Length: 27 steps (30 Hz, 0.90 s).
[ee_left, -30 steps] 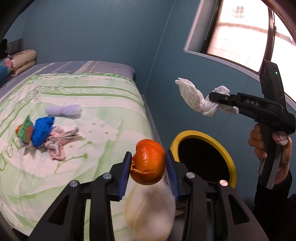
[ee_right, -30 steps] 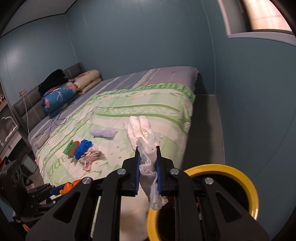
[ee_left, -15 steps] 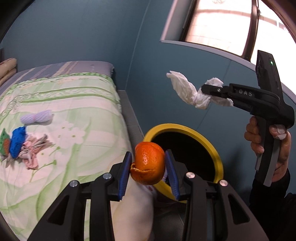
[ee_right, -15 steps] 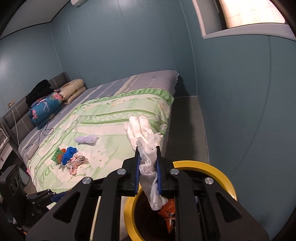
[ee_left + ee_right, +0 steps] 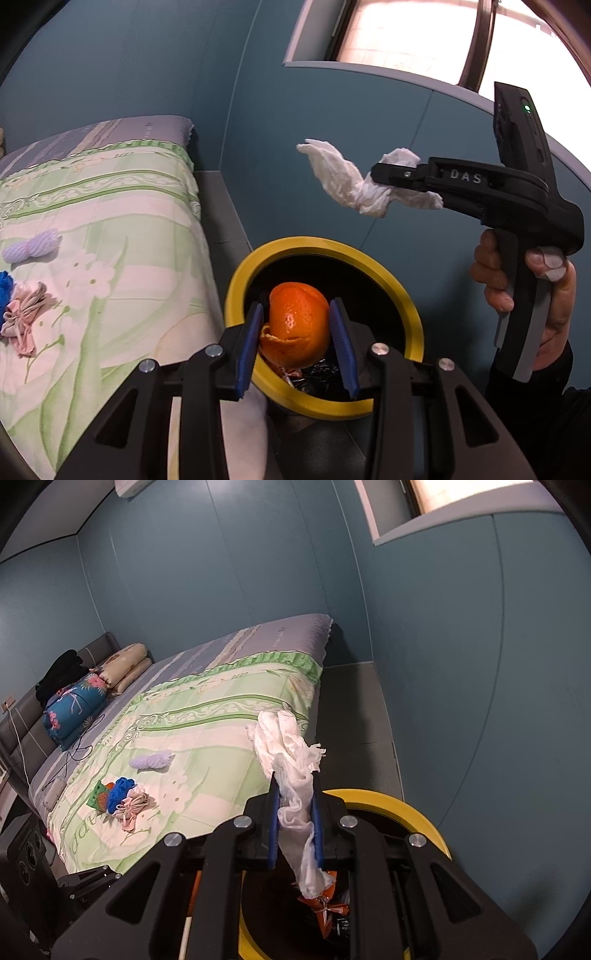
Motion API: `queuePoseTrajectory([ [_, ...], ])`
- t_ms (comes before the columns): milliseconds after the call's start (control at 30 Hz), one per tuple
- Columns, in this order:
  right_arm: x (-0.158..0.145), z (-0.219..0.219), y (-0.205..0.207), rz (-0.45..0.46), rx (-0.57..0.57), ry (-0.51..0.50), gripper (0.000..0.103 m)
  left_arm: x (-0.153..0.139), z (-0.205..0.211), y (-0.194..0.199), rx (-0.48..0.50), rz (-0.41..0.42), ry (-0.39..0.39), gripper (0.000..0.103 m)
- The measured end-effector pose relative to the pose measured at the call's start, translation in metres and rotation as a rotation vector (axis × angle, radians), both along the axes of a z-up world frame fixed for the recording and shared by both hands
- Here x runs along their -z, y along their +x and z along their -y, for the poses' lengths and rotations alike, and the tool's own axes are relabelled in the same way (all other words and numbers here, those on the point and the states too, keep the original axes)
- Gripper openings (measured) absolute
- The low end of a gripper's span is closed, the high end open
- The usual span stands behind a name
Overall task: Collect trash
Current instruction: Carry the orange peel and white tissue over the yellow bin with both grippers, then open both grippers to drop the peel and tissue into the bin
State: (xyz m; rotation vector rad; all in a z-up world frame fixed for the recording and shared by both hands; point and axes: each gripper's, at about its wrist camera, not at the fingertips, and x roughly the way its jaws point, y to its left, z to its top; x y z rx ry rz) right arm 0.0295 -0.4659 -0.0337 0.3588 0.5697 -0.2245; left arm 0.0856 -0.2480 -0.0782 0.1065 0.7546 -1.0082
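1. The wide bed with the green floral quilt (image 5: 207, 716) is running out of frame at the left in both views; the left wrist view is cutting off the blue item at its left edge.
2. The round black trash bin with the yellow rim (image 5: 384, 277) is standing on the floor just beside the bed. Both grippers' bodies are covering its near rim, and its dark interior is hard to make out; only an orange wrapper (image 5: 325, 904) is showing inside.
3. The left gripper (image 5: 295, 328) is grasping the orange peel ball (image 5: 299, 325) between its blue pads, directly over the bin opening.
4. The right gripper (image 5: 295, 808) is clenching the crumpled white tissue (image 5: 288, 753) above the bin rim; the tissue's lower end is hanging down over the opening.
5. The right gripper's side is displaying the lettering "DAS" and a lit green lamp.
6. A lilac knitted bundle (image 5: 153, 760) and a heap of small blue, green and pink items (image 5: 122, 797) are lying on the quilt, well apart from the bin.
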Motion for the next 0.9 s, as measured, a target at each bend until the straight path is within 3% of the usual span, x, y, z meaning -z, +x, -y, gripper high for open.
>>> queuePoseTrajectory([
  [900, 0.034, 0.026, -0.004, -0.053, 0.013, 0.077, 0.015, 0.029, 0.045, -0.001, 0.088, -0.097, 0.016, 0.036],
])
